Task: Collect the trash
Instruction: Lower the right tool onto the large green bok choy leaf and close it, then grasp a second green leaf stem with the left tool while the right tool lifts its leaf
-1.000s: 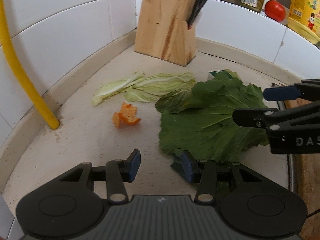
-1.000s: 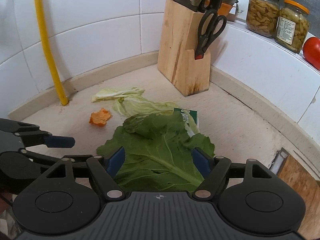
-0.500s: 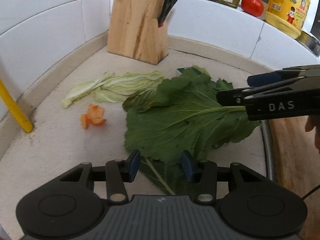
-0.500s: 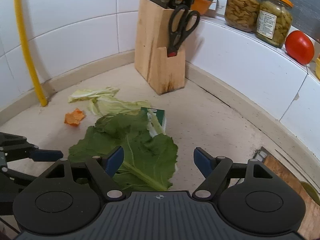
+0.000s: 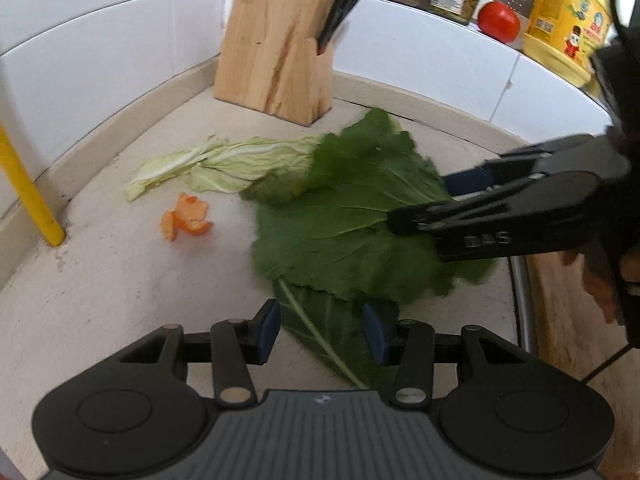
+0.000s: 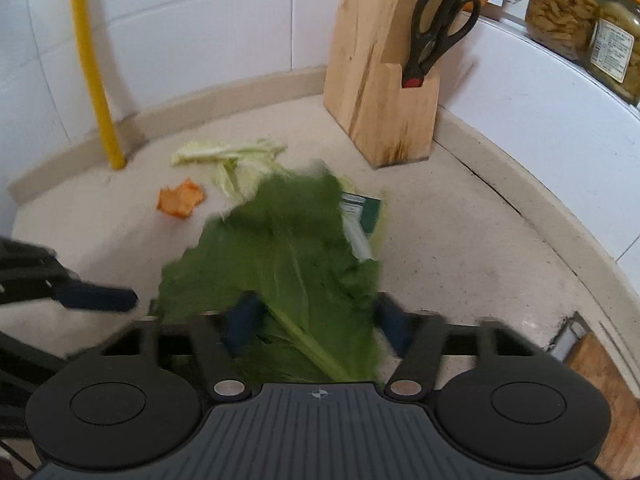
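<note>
A pale stone kitchen counter [image 5: 100, 300] fills both views, backed by white tiles. A wooden knife block [image 5: 276, 40] stands in the far corner and serves as the landmark here.

In front of the block lies the biggest piece of trash, a large dark green leaf [image 5: 348, 220], blurred. A second green leaf [image 5: 332, 332] lies nearer the camera, partly beneath it. A green and white carton [image 6: 362, 216] peeks from under the big leaf on the block's side. Left of the block's front lie pale cabbage scraps [image 5: 224, 164], and further out from them a small orange peel [image 5: 186, 220].

The right gripper [image 6: 316, 320] straddles the big leaf's stem, and its claw is closing, narrower than a second ago, with the leaf between the pads; a firm pinch cannot be confirmed. The leaf has shifted since half a second ago, which suggests collection of this piece is starting.

The left gripper [image 5: 320, 332] hovers half open over the second leaf, holding nothing, unchanged in width.
</note>
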`<state>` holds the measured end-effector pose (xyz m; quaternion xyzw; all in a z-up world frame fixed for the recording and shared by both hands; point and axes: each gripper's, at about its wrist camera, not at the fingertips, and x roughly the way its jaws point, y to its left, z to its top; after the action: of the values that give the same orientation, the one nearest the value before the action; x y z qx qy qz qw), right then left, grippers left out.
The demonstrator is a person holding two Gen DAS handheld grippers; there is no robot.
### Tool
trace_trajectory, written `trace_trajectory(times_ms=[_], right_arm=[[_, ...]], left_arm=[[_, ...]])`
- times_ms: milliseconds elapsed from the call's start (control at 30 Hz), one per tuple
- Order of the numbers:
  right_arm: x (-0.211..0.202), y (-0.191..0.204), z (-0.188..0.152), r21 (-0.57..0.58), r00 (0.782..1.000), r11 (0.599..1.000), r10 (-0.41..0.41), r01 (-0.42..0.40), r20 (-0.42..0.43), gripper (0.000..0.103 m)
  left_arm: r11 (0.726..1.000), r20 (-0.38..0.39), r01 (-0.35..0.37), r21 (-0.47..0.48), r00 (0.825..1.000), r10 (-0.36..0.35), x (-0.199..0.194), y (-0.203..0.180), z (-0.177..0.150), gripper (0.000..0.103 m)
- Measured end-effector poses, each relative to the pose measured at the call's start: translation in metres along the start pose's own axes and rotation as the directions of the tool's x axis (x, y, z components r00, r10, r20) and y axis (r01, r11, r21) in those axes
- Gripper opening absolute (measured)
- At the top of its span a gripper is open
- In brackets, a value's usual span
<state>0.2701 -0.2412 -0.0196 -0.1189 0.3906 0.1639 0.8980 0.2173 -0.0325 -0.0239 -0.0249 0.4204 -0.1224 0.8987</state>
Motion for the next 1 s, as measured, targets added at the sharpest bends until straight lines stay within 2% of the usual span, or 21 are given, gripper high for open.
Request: trace_trajectory(times_ms=[167,300,333,400,500,567,600,633,733,867,1000], right_arm=[[-0.023,-0.011,-0.013,0.062,0.999,0.998,0.035,-0.033,-0.026,0.057],[-0.041,-0.022,-0.027,0.175,0.990,0.977,0.132,-0.124,-0.039,0.060],[-0.044,-0.021,-0.031,0.166,0.992,0.980,0.121,-0.113,-0.038,0.068],[-0.049,-0.014,-0.041,0.123,0.999,0.992,0.046,-0.042,-0.028,0.081],[-0.058,-0.005,-0.047,0.086,0.999,0.996,0.027,-0.025,-0.021,0.077],[-0.061,0.003,-0.049,0.042,1.000,0.999,0.018,-0.017,-0.021,0.069],[-0.062,0.007,-0.050,0.025,0.999,0.999,0.026,-0.026,-0.019,0.063],[-0.060,0.012,-0.050,0.013,0.999,0.999,0.041,-0.040,-0.030,0.048],[-0.061,0.026,-0.050,-0.050,1.000,0.999,0.007,-0.009,-0.030,0.048],[-0.078,0.026,-0.052,-0.072,1.000,0.997,-0.009,0.008,-0.024,0.047],[-0.088,0.018,-0.057,-0.019,0.999,1.000,0.000,-0.001,-0.035,0.047]], left_arm=[[1.000,-0.004,-0.005,-0.028,1.000,0.005,-0.004,0.012,-0.004,0.040],[0.999,-0.002,0.006,-0.034,1.000,-0.006,-0.007,0.011,-0.006,0.040],[0.999,0.000,0.009,-0.034,1.000,-0.009,-0.008,0.010,-0.007,0.040],[0.999,-0.001,0.015,-0.029,1.000,-0.015,-0.010,0.007,-0.009,0.040],[1.000,-0.009,0.016,-0.015,1.000,-0.016,-0.011,0.002,-0.013,0.041],[1.000,-0.013,0.017,-0.015,1.000,-0.017,-0.009,0.001,-0.014,0.041],[1.000,-0.013,0.017,-0.018,1.000,-0.017,-0.009,0.000,-0.015,0.041],[1.000,-0.013,0.017,-0.023,1.000,-0.017,-0.009,0.000,-0.015,0.041],[0.999,-0.015,0.020,-0.030,1.000,-0.020,-0.010,-0.002,-0.019,0.042],[0.999,-0.020,0.012,-0.034,1.000,-0.013,-0.012,0.001,-0.025,0.047],[0.998,-0.024,0.022,-0.053,0.999,-0.023,-0.012,0.001,-0.027,0.047]])
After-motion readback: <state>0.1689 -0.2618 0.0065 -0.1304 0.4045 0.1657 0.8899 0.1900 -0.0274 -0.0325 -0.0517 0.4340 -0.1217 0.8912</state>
